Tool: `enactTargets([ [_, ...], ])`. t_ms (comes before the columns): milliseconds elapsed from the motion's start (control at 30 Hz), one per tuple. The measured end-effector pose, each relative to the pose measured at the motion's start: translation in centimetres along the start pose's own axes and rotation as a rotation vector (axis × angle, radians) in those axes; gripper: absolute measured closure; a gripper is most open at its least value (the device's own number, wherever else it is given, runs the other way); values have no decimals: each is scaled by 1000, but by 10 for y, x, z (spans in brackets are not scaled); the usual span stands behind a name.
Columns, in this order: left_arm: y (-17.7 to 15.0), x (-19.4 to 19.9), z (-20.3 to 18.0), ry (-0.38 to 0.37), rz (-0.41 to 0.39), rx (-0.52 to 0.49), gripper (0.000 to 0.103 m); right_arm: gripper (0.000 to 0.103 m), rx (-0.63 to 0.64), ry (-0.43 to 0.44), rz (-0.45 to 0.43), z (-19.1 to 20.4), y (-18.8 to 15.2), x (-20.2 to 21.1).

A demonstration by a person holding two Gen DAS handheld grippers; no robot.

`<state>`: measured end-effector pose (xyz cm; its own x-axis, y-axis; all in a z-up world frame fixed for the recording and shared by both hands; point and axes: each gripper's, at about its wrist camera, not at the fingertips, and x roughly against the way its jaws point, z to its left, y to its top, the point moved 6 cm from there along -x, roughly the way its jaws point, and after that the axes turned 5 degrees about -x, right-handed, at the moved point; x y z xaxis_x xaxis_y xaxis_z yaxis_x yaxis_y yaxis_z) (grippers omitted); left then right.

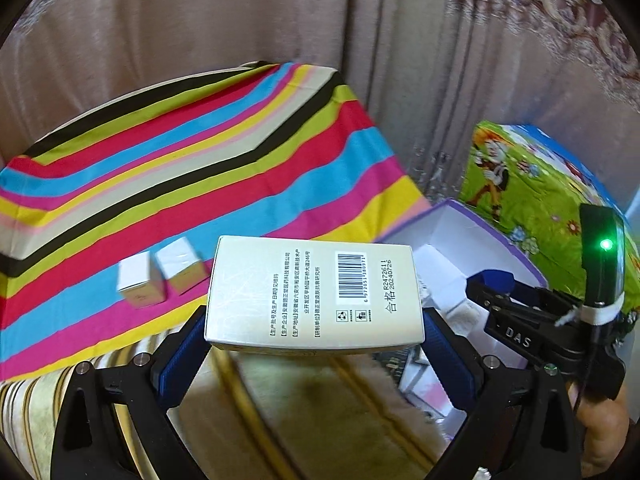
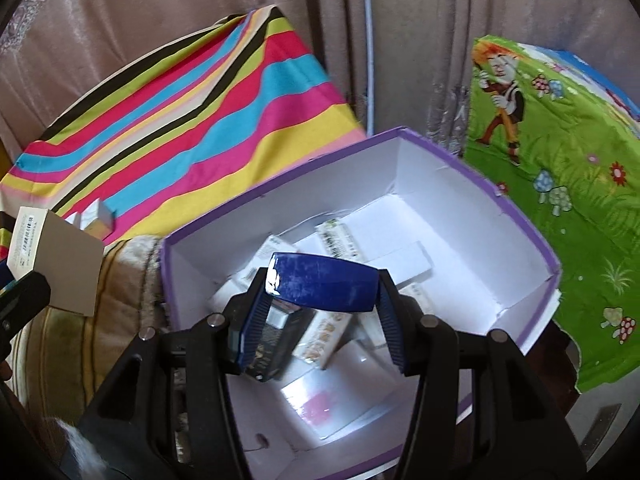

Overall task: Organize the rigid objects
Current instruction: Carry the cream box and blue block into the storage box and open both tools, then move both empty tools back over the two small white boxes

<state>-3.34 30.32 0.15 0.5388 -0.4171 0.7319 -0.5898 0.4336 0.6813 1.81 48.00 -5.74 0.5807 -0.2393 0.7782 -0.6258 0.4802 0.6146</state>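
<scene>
My left gripper [image 1: 316, 332] is shut on a pale carton with a barcode [image 1: 316, 292], held in the air left of the purple-rimmed white box [image 1: 460, 232]. The carton also shows at the left edge of the right wrist view [image 2: 56, 264]. My right gripper [image 2: 322, 312] is shut on a dark blue flat object [image 2: 324, 286], held over the purple-rimmed box [image 2: 280, 184]. Several small cartons [image 2: 340, 240] lie inside that box. Two small white boxes [image 1: 160, 272] stand on the striped cloth [image 1: 192, 160].
The striped cloth covers a raised surface at the left [image 2: 180, 120]. A green cartoon-print cloth [image 2: 560, 184] covers another surface to the right of the box. Beige curtains [image 1: 240, 12] hang behind. A yellow-striped cushion [image 2: 60, 340] lies below the left gripper.
</scene>
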Motion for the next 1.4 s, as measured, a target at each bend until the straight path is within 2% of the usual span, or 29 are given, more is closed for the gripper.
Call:
enactTargets([
  [467,20,-13,-41,-121,-31,-51,0,47,-42,-72,-28,-27,12,0],
  [500,20,-14,-41,-123,-27,-46,0,45,-44,-74,-25,-28,12,-1],
  [533,19,-15,-40,-123,-25,-41,0,38,-46,-73,-28,-28,12,0],
  [567,19,-15,-38,-124,-21,-33,0,32,-46,-67,-32,-27,12,1],
  [600,18,-15,-36,-125,-18,-26,0,31,-42,-65,-34,-26,12,2],
  [1400,-9,12,55,-57,-34,182,0,30,67,-15,-43,27,10,13],
])
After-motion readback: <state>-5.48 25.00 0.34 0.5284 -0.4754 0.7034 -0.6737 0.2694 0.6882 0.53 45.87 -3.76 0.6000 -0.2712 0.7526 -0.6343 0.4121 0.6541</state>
